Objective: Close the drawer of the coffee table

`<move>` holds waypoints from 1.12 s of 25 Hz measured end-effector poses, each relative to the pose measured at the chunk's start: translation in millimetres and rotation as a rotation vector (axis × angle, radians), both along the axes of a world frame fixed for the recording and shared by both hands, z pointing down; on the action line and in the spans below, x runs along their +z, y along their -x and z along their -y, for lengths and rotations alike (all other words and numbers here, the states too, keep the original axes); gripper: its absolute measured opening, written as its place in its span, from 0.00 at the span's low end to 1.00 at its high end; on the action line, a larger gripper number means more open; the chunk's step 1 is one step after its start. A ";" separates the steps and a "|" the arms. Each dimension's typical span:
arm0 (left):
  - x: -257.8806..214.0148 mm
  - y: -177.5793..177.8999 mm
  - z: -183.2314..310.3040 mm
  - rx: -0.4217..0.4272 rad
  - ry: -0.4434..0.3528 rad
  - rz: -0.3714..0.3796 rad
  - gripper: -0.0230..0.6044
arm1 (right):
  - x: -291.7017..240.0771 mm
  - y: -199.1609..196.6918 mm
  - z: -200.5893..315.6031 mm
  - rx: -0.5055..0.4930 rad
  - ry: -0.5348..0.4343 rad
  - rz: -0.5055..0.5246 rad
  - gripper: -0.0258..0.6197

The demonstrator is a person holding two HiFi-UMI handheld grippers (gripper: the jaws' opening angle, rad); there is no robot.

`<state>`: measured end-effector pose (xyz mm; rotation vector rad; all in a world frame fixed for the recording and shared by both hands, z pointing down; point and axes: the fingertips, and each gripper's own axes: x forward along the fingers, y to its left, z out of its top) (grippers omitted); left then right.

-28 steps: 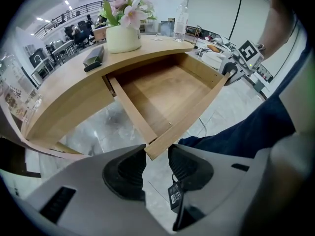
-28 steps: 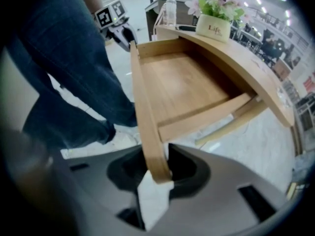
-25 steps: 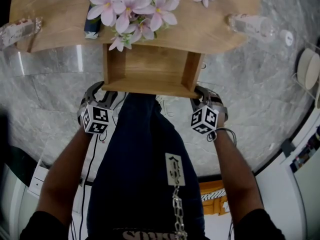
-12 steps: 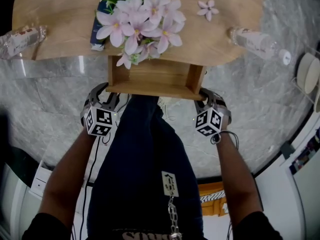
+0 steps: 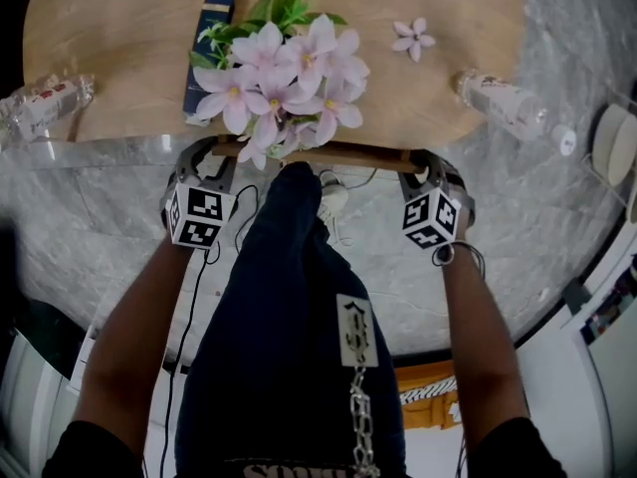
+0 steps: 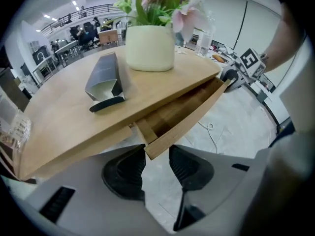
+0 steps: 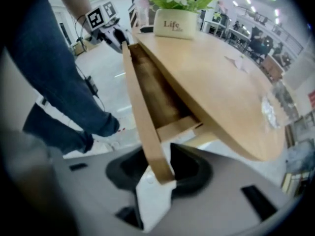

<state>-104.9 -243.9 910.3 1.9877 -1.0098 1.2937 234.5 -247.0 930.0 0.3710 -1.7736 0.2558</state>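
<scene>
Opening around one drawer's (image 5: 318, 154) front corners, two tongs (image 6: 156, 163) (image 7: 158, 173); two bottles (image 5: 503, 103) (image 5: 45, 98), one vase (image 6: 150, 48).

The head camera is looking steeply down past the person's legs onto the surface (image 5: 119, 58). The cameras on the left claw (image 6: 157, 156) and right claw (image 7: 160, 173) are sitting close, facing along the drawer (image 6: 192, 114) front from opposite ends. All three are sharing the flowers (image 5: 284, 78).

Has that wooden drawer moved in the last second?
Yes. The drawer has slid inward under the tabletop; only its front edge shows now.
</scene>
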 end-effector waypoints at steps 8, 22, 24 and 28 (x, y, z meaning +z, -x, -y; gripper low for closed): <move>-2.9 7.0 18.4 -0.389 0.058 -0.162 0.31 | -0.8 -17.8 27.3 0.446 -0.014 0.096 0.39; -378.3 -38.5 43.4 -0.216 -0.579 -0.329 0.07 | -379.9 38.0 28.4 0.609 -0.382 0.627 0.09; -457.1 -47.4 41.2 -0.213 -0.682 -0.370 0.07 | -449.5 53.1 25.7 0.619 -0.439 0.759 0.09; -566.9 -57.4 14.4 -0.220 -0.784 -0.399 0.07 | -549.3 69.5 3.8 0.626 -0.518 0.911 0.09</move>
